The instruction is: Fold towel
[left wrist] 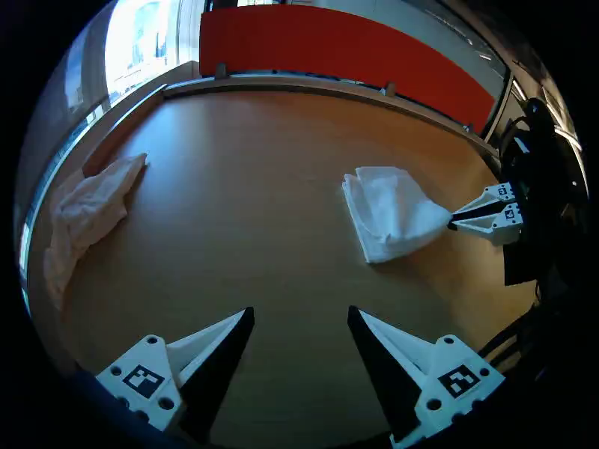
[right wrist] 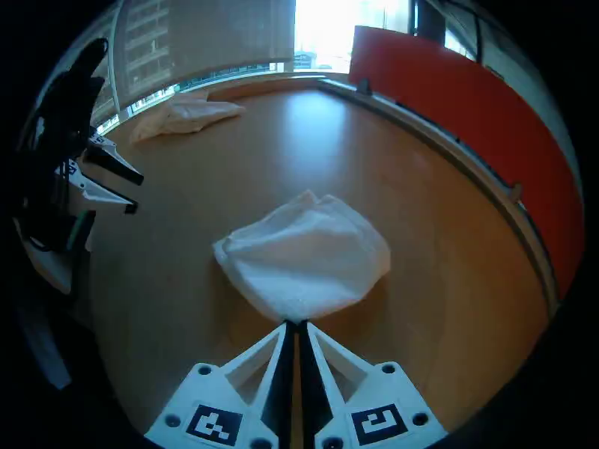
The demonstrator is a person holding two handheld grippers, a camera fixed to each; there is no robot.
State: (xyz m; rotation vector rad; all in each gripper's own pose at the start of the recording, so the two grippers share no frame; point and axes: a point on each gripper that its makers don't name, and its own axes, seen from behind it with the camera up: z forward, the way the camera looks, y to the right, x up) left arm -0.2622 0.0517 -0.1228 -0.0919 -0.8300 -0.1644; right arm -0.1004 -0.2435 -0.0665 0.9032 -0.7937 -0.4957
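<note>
Two towels on a smooth, glossy wooden table [left wrist: 247, 172], and plenty of bare wood lay between them. The folded towel [right wrist: 303, 258], white, soft and terry-looking, sat mid-table as a plump rounded wedge. The right gripper [right wrist: 298, 325] had its white fingers pressed together on the towel's near edge. From the left gripper view that corner was drawn to a point at the tips.

The left gripper [left wrist: 299, 318] hung wide apart over open tabletop, holding nothing, well clear of both cloths. The crumpled towel [left wrist: 82, 213] lay strung out along the table's window-side edge. A raised rim ran along the far edge under a red panel [left wrist: 337, 52]. The right gripper view caught the left gripper from the side, beside dark cabling.
</note>
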